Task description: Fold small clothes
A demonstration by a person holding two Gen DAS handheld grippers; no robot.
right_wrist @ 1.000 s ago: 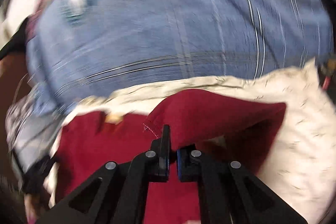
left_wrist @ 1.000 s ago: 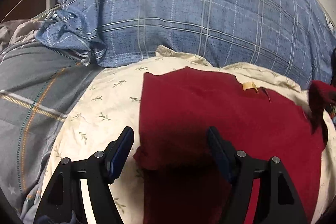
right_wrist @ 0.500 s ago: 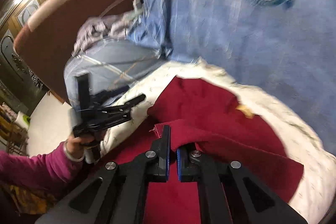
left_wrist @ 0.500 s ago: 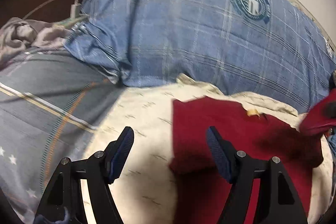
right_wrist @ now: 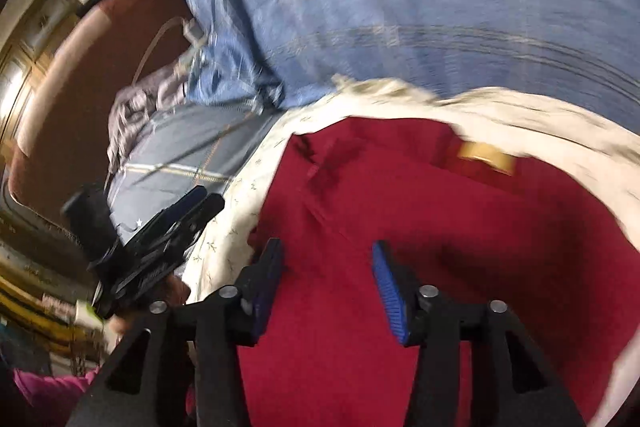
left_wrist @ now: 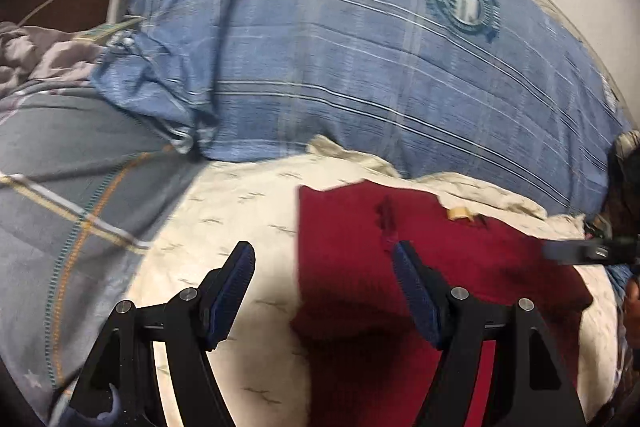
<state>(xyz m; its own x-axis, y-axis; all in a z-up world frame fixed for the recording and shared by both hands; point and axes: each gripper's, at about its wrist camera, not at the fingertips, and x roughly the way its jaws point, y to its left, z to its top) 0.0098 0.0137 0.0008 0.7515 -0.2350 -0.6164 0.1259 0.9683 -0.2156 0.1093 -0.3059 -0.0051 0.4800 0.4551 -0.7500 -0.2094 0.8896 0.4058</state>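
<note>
Garment: one; tools: two.

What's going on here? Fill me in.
A person with a gripper in each hand is folding a dark red garment on a cream leaf-print cloth in front of a blue checked pillow. The right gripper is opening above the garment, nothing pinched between its pads. The left gripper hangs open over the garment's edge, holding nothing.
</note>
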